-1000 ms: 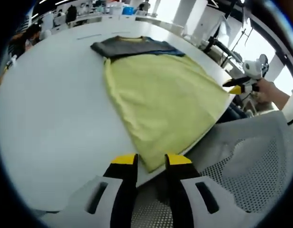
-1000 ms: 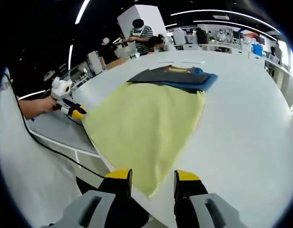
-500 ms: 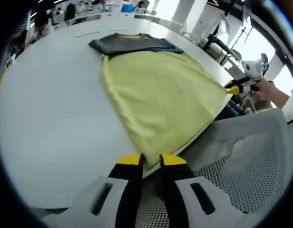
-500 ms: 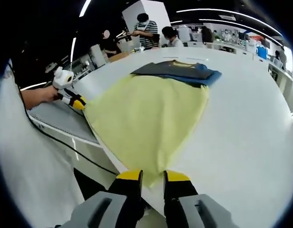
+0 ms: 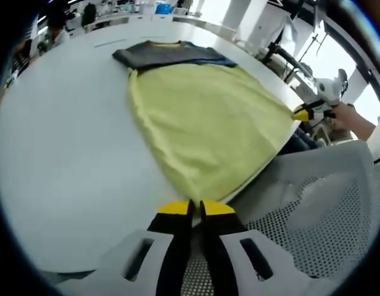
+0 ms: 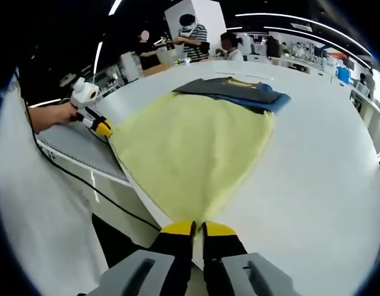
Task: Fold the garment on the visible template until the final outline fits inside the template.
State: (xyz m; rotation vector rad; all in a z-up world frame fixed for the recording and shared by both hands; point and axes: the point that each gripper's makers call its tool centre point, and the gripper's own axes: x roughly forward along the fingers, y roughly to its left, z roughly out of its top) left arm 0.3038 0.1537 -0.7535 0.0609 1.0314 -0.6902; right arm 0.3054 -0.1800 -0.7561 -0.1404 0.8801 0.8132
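A yellow garment (image 5: pixel 208 126) lies spread flat on a white worktop (image 5: pixel 66 142), its lower hem reaching the worktop's near edge. Its top end lies against a stack of folded dark grey and blue clothes (image 5: pixel 168 54) farther in towards the worktop's middle.

In the left gripper view, the left tongs (image 5: pixel 196 208), black with yellow tips, are pressed together on one hem corner of the yellow garment right at the near edge of the worktop. At the right of this view the right tongs (image 5: pixel 303 113), held by a person's hand (image 5: pixel 341 117), pinch the other hem corner, which is pulled to a point past the worktop's edge. A white mesh chair back (image 5: pixel 319 203) stands just beside the near edge, below the garment.

In the right gripper view, the right tongs (image 6: pixel 198 229) are likewise closed on the hem corner of the yellow garment (image 6: pixel 193 145) at the worktop's near edge (image 6: pixel 313 185). The left tongs (image 6: pixel 102 128) appear at the left, gripped by a hand (image 6: pixel 57 114), clamping the opposite corner. The hem is stretched taut between the two tongs along the near edge. The folded dark clothes (image 6: pixel 236 92) sit beyond the garment's far end. A black cable (image 6: pixel 73 179) hangs down in front of white cloth at the left. People stand (image 6: pixel 193 34) beyond the worktop's far edge, among desks and equipment
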